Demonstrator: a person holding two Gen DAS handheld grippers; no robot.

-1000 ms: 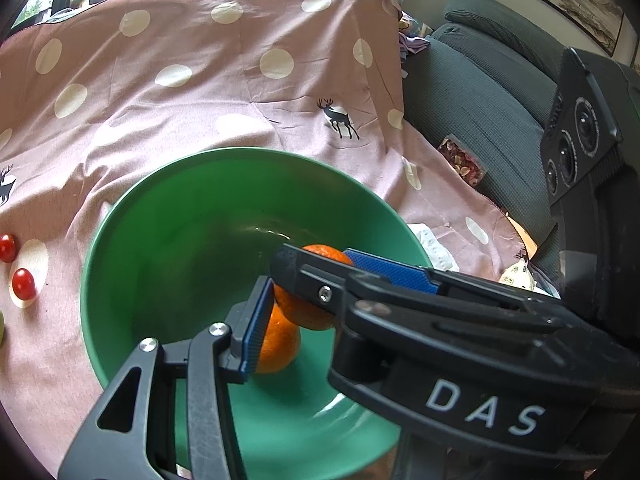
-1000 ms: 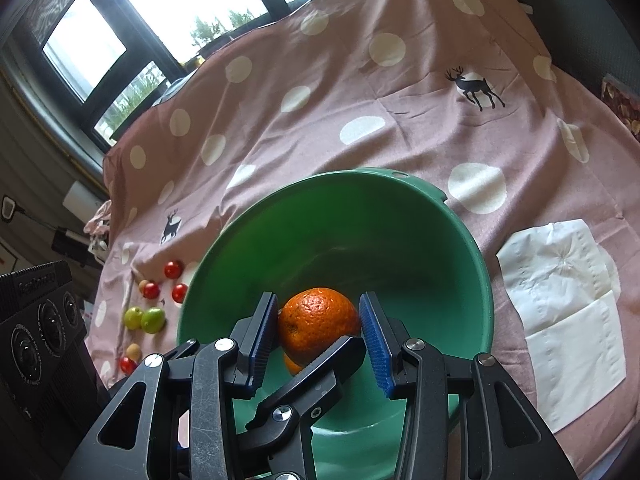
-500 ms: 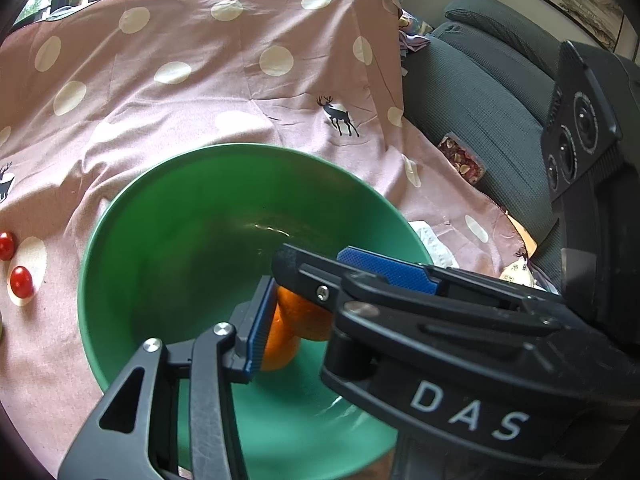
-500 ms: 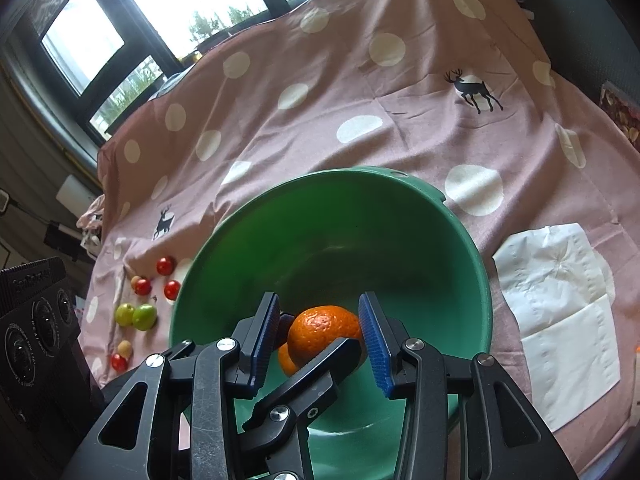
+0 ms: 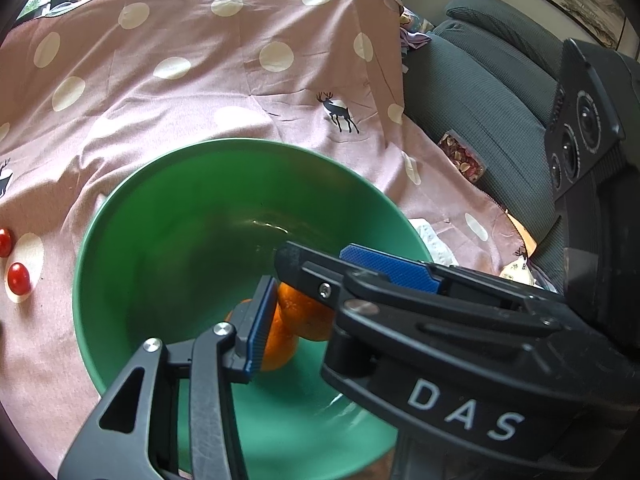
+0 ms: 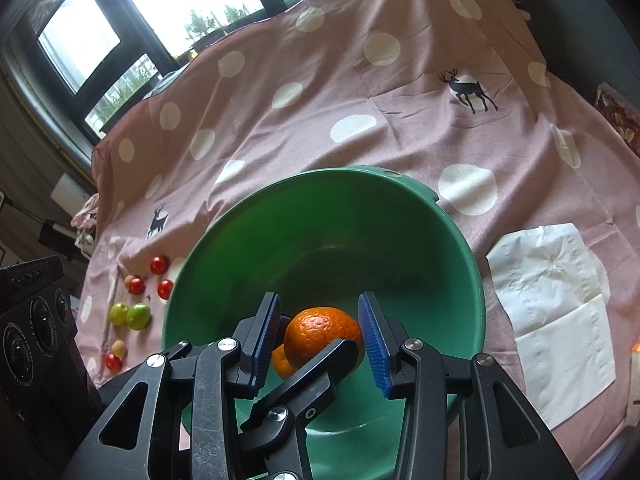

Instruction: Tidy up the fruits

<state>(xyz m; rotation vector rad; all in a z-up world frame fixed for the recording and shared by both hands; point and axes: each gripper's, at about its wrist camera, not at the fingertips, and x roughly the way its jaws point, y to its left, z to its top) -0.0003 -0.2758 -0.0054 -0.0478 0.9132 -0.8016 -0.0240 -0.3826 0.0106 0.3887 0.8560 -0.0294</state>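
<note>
An orange (image 6: 320, 332) hangs low inside the green bowl (image 6: 320, 220), just above a second orange (image 6: 281, 364) on the bowl's bottom. My right gripper (image 6: 320, 312) is shut on the upper orange, its blue pads on either side. My left gripper (image 5: 320, 284) comes in crosswise and is shut on the same orange (image 5: 300, 320). Its left pad (image 5: 260, 328) presses the fruit, and its other finger (image 6: 312, 376) lies across the near side. In the left wrist view the right gripper (image 5: 316, 256) hides that finger. The bowl (image 5: 180, 240) fills the middle.
Pink dotted cloth (image 6: 360, 120) covers the table. Left of the bowl lie several cherry tomatoes (image 6: 158, 266) and two green fruits (image 6: 138, 316). A white napkin (image 6: 552, 300) lies to the right. A grey sofa (image 5: 480, 100) with a snack packet (image 5: 460, 156) borders the table.
The orange sits a little lower between my right pads, nearer the second orange. My left pad has closed in against it. Neither hand has shifted.
</note>
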